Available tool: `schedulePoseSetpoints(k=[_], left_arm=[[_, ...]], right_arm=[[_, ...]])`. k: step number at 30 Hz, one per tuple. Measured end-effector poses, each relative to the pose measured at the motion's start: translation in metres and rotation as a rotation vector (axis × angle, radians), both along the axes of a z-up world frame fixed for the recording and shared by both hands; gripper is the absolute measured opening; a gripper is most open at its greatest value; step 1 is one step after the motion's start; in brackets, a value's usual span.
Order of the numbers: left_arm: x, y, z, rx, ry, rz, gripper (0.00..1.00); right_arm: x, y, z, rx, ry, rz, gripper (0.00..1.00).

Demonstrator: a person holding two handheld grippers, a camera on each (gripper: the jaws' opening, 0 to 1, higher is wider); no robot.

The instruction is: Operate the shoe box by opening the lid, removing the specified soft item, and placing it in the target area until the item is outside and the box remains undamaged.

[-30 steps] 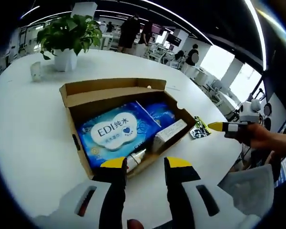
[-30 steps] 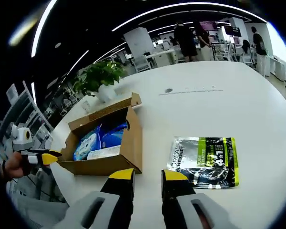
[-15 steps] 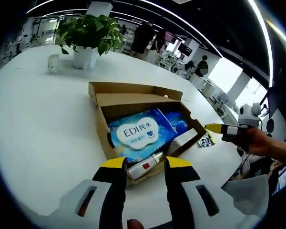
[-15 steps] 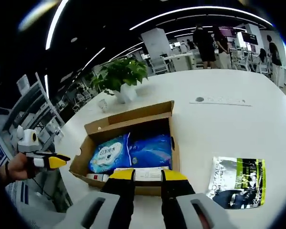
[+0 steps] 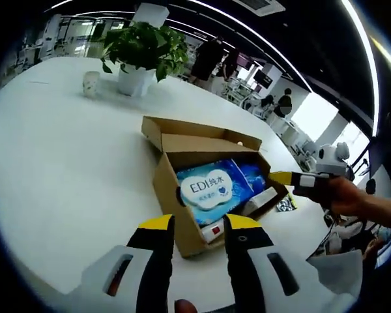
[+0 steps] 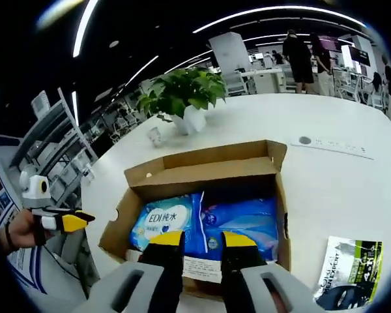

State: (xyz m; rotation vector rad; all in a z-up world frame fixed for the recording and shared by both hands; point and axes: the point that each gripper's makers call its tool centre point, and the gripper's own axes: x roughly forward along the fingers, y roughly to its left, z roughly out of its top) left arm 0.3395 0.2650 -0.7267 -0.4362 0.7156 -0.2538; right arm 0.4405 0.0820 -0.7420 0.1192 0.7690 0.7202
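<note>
The brown shoe box (image 5: 173, 179) lies open on the white table, its lid flap (image 6: 208, 163) folded back. Inside lie a white-and-blue EDI wipes pack (image 5: 210, 189), a blue soft pack (image 6: 242, 222), a small white carton (image 6: 201, 268) and a tube (image 5: 212, 230). My left gripper (image 5: 200, 225) is open at the box's near corner, with nothing between its jaws. My right gripper (image 6: 202, 239) hovers open over the box's near edge, above the blue pack and the carton. In the left gripper view the right gripper (image 5: 290, 177) sits at the box's far side.
A green-and-black pouch (image 6: 348, 274) lies flat on the table beside the box. A potted plant (image 5: 143, 49) and a small cup (image 5: 90, 83) stand further back. The left gripper (image 6: 68, 222), held by a hand, shows off the table's edge. People stand in the distance.
My right gripper has moved from beside the pouch to above the open box. My left gripper has swung round toward the box's corner. The box contents lie as before.
</note>
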Motion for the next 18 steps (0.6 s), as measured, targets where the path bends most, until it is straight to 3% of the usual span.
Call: schedulePoseSetpoints(k=[9,18], left_arm=[[-0.008,0.012,-0.003,0.003,0.010,0.023,0.30],[-0.010,0.011,-0.001,0.028,-0.001,0.004,0.32]], right_arm=[[0.002,0.021,-0.006,-0.011,0.012,0.037,0.18],[0.006,0.024,-0.015,-0.022,0.035,0.039,0.18]])
